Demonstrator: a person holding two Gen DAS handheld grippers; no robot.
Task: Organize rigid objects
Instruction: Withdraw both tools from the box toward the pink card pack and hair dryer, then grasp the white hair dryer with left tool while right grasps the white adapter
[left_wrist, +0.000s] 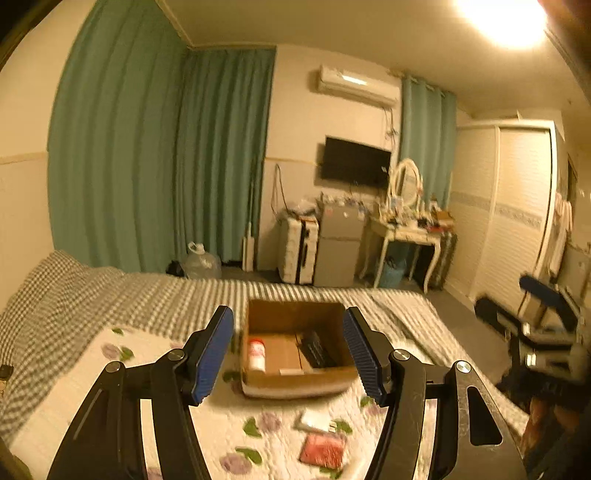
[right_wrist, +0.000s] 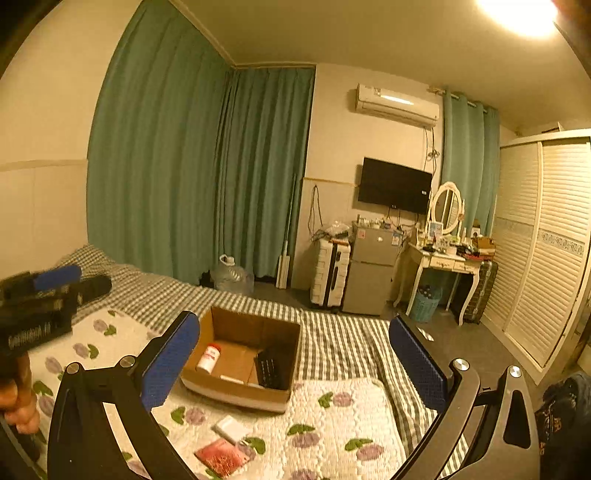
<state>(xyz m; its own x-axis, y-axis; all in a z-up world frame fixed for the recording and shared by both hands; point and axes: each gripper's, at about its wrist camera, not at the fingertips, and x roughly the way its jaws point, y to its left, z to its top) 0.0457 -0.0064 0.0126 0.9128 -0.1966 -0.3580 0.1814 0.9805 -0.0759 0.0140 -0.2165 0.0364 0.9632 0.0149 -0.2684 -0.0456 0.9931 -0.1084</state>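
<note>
An open cardboard box sits on the bed. It holds a white bottle with a red cap, a black flat object and a small white piece. A small white box and a red packet lie on the floral quilt in front of it. My left gripper hovers open before the box, holding nothing. My right gripper is open too, to the right of the box, with nothing between its pads.
A floral quilt lies over a grey checked bedspread. Beyond the bed's far edge stand a water jug, a white suitcase, a small fridge and a dressing table. A hand holds the left gripper.
</note>
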